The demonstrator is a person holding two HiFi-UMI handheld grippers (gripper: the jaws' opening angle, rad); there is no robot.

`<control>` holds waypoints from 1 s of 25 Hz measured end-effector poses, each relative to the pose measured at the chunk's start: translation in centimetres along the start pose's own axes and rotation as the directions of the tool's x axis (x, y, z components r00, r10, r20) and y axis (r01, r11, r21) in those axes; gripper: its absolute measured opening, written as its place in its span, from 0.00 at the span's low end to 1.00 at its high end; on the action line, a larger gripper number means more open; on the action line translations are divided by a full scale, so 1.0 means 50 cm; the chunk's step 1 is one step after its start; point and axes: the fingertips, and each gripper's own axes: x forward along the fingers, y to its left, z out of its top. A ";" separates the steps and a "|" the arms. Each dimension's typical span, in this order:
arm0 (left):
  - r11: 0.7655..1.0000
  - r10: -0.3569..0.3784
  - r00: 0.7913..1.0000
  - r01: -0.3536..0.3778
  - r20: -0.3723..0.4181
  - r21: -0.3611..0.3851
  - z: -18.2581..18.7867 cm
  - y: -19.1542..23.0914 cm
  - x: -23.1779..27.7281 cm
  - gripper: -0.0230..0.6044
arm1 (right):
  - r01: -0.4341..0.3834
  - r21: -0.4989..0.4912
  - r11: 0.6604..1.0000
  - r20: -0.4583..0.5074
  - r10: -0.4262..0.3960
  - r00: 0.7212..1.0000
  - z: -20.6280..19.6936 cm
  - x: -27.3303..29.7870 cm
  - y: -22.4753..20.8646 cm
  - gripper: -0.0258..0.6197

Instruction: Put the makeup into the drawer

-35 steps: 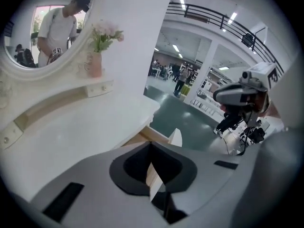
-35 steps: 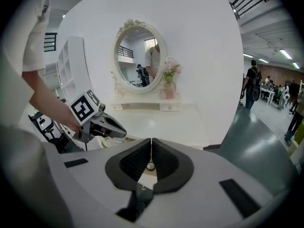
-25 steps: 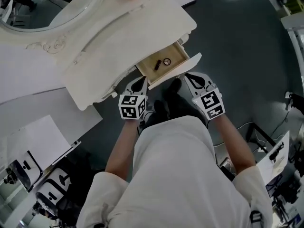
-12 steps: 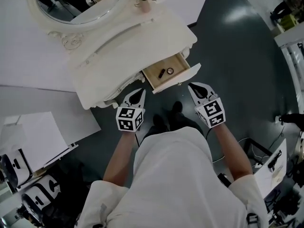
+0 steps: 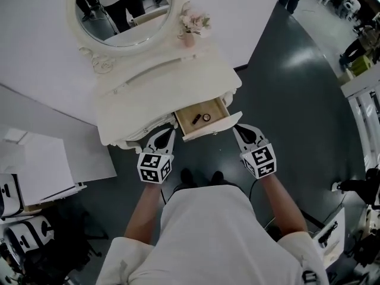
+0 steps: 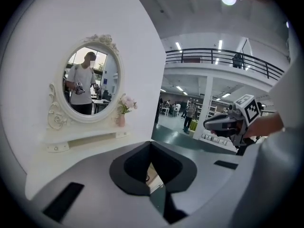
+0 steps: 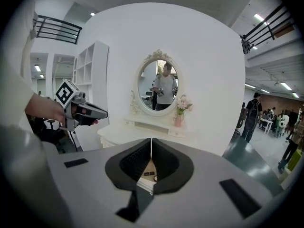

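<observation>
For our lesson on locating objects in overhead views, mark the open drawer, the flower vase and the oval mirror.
open drawer [image 5: 212, 127], head view, on its white front panel.
flower vase [image 5: 189, 38], head view, on the pink vase body.
oval mirror [image 5: 127, 8], head view, on the glass.

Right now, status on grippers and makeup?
Left hand-held gripper shut, empty. Right hand-held gripper same. Makeup lies in open drawer. Nothing in the way.

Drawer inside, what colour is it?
The drawer is light tan wood inside, clearest in the head view.

Both empty: left tongs closed, right tongs closed (pointing forward).
</observation>
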 end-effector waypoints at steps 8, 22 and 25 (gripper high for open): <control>0.998 0.056 0.992 -0.059 0.111 0.025 0.085 -0.045 -0.039 0.06 | 0.005 0.021 1.000 0.092 -0.007 0.996 0.046 -0.057 -0.059 0.09; 0.993 0.095 0.978 -0.107 0.185 0.056 0.135 -0.065 -0.067 0.06 | 0.001 0.009 1.000 0.195 -0.003 0.981 0.083 -0.099 -0.090 0.08; 0.992 0.101 0.977 -0.112 0.186 0.051 0.136 -0.061 -0.066 0.06 | -0.001 0.014 1.000 0.203 -0.002 0.979 0.091 -0.097 -0.096 0.08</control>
